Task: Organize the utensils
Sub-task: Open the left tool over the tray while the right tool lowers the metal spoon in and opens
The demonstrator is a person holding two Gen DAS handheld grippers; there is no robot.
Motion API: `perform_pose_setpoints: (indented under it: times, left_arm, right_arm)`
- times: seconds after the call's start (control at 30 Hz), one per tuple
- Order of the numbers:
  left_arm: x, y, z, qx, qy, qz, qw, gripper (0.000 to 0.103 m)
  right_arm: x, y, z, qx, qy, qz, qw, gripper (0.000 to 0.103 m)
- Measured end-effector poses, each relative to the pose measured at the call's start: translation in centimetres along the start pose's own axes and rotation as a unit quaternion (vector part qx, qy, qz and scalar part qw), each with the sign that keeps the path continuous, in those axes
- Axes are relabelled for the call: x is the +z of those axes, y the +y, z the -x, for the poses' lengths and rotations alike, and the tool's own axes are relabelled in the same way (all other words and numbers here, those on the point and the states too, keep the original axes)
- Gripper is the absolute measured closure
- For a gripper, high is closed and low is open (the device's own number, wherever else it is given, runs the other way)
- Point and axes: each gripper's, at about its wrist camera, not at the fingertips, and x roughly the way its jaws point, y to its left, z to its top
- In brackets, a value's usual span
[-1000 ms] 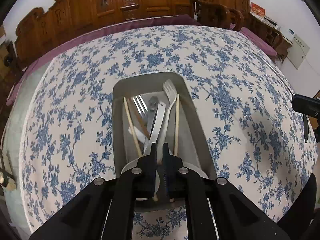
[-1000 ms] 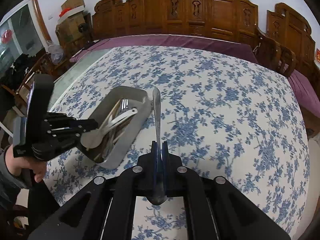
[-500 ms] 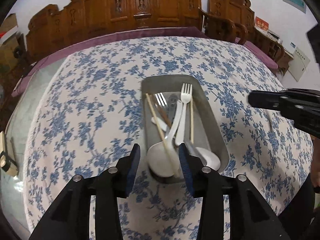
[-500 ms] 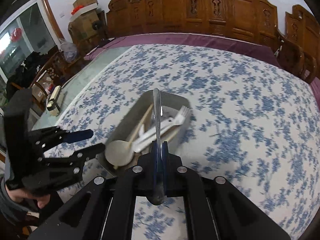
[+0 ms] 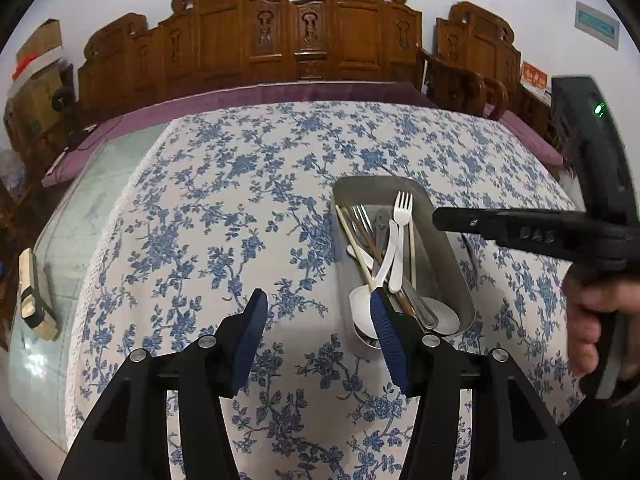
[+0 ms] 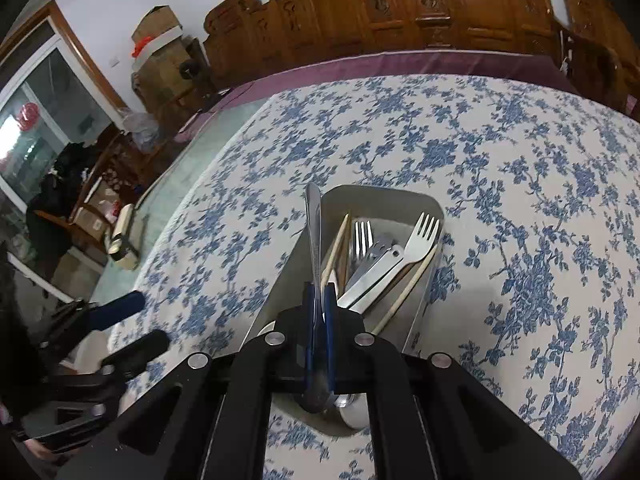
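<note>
The right hand-held gripper (image 6: 318, 320), clenched on a metal spoon (image 6: 313, 232) just above the tray (image 6: 424, 200), could drop it crosswise onto the cutlery, while the empty left hand-held gripper (image 5: 316, 320) beside it is opening.

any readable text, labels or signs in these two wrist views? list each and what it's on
"DAS", raised letters on the right gripper's black finger arm in the left wrist view; any further letters cannot be told.
Red sign by the chairs: too small to read.
Teal wall plaque: blurred, unreadable.
Red decoration on the window: unreadable.
Spoon handle held in the right gripper: faint stamp, too small to read.
</note>
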Motion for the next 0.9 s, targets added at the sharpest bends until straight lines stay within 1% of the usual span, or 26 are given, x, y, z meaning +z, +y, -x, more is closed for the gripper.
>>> perform_pose_setpoints:
  times: [0.27, 0.4, 0.47, 0.6, 0.7, 0.83, 0.9]
  left_arm:
    - [0.3, 1.0, 0.9, -0.001, -0.011, 0.016, 0.9998, 0.052]
    - [0.3, 1.4, 1.2, 0.002, -0.014, 0.021, 0.9997, 0.051]
    - [0.3, 1.5, 1.3, 0.002, -0.016, 0.025, 0.9996, 0.041]
    - [0.4, 1.8, 1.4, 0.005, -0.019, 0.028, 0.9994, 0.040]
    - [0.5, 1.9, 1.6, 0.006, -0.023, 0.030, 0.9993, 0.035]
    - [0.7, 1.9, 2.0, 0.009, -0.028, 0.033, 0.9990, 0.028]
    - [0.8, 1.9, 2.1, 0.010, -0.030, 0.032, 0.9990, 0.026]
  right_arm:
    - [0.0, -0.3, -1.8, -0.013, 0.003, -0.008, 1.000, 0.097]
    - [-0.1, -0.6, -2.9, -0.029, 0.006, -0.007, 1.000, 0.097]
    - [-0.1, -0.7, -3.4, -0.040, 0.006, -0.006, 0.999, 0.097]
    - [-0.2, -1.0, -4.2, -0.057, 0.006, -0.002, 0.998, 0.097]
    - [-0.2, -1.2, -4.3, -0.061, 0.004, 0.001, 0.998, 0.097]
    - [-0.1, -0.9, -3.7, -0.054, -0.006, 0.008, 0.998, 0.097]
    - [-0.1, -0.7, -3.2, -0.049, -0.011, 0.014, 0.999, 0.097]
